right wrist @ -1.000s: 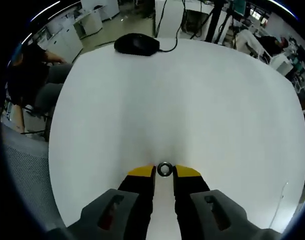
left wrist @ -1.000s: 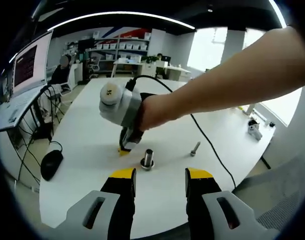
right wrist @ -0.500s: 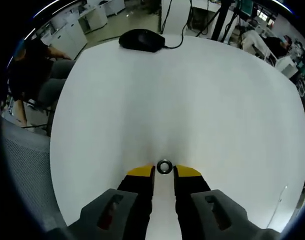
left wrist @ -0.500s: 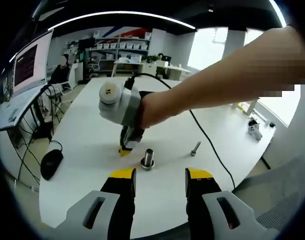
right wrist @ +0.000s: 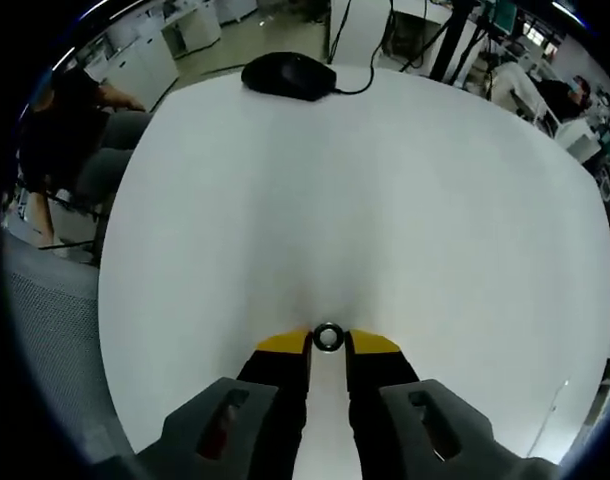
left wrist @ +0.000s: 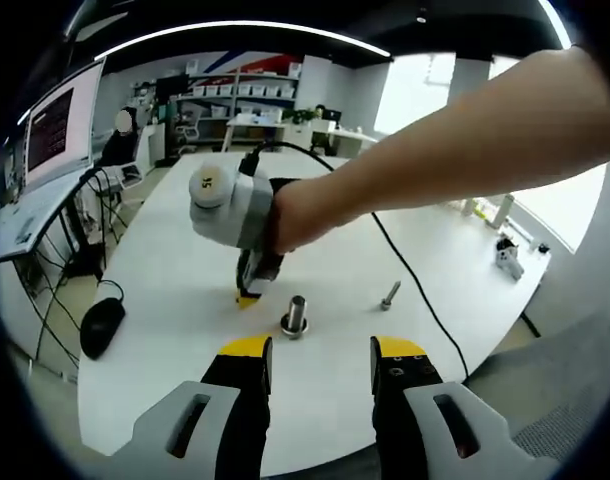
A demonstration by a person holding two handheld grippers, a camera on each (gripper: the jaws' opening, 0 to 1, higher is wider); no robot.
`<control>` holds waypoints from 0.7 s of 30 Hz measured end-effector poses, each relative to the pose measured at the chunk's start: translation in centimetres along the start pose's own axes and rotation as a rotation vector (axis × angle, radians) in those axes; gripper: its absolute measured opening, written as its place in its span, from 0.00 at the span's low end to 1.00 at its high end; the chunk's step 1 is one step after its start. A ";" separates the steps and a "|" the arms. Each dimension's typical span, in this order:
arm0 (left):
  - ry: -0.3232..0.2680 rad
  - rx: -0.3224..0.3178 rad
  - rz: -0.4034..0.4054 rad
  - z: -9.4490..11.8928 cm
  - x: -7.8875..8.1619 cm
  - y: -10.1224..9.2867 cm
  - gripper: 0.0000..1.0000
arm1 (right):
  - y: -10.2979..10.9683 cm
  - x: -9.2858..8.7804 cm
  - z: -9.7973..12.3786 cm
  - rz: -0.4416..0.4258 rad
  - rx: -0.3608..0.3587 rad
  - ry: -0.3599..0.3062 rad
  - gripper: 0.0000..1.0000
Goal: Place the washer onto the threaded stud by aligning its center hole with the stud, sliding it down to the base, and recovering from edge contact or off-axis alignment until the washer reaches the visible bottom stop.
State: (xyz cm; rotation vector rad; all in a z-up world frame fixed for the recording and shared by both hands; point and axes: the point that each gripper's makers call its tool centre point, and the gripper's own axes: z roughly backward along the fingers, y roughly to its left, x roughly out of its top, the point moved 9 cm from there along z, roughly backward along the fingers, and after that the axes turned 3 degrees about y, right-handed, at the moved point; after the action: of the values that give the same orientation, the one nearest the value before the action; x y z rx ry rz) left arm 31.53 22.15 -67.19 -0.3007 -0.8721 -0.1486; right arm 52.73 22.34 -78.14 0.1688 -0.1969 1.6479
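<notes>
- While the washer (right wrist: 328,338) sits pinched between the right gripper (right wrist: 328,343) tips, low over the white table (right wrist: 385,200), keep it level.
- Carry it toward the threaded stud (left wrist: 295,315), at the carrier's four o'clock in the left gripper view, centring the hole before lowering.
- Left gripper (left wrist: 321,352) hangs open, holding nothing, at the stud's six o'clock.

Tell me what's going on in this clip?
A person is working at a white table with a gripper in each hand. The right gripper is shut on a small metal washer, pinched between its yellow-tipped fingers just above the table. The threaded stud stands upright close beside that gripper's tip, with no washer on it yet. The left gripper hangs open and holds nothing. A loose bolt lies nearby.
</notes>
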 end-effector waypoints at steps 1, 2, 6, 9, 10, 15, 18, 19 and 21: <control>0.000 0.000 0.001 0.0 0.0 0.0 0.37 | 0.2 0.0 0.1 0.005 0.000 -0.001 0.15; -0.001 0.000 0.002 0.0 0.0 0.0 0.37 | 0.2 0.0 0.1 0.003 0.001 -0.001 0.15; -0.003 -0.002 0.003 0.0 0.0 0.1 0.37 | -0.5 0.0 -0.2 0.001 0.001 -0.002 0.15; -0.001 -0.004 0.002 0.0 0.0 0.0 0.37 | -1.4 -0.1 -0.7 0.003 0.000 0.001 0.15; -0.002 -0.004 0.002 0.0 0.0 0.0 0.37 | -1.6 -0.1 -0.8 0.004 -0.001 0.001 0.15; -0.003 -0.006 0.003 0.0 0.1 0.0 0.37 | -1.3 -0.1 -0.8 -0.002 -0.009 0.000 0.14; -0.006 -0.006 0.005 0.0 0.1 0.0 0.37 | -0.9 -0.2 -0.5 -0.007 -0.013 -0.002 0.14; -0.006 -0.007 0.006 0.0 0.1 0.0 0.37 | -0.6 -0.2 -0.4 -0.010 -0.015 -0.004 0.14; -0.006 -0.008 0.006 0.0 0.1 0.0 0.37 | -0.5 -0.2 -0.4 -0.018 -0.017 -0.009 0.14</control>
State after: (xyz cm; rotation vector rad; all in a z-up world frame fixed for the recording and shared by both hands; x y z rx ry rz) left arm 31.59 22.13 -67.16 -0.3113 -0.8768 -0.1455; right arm 53.30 22.26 -78.55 0.1651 -0.2155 1.6273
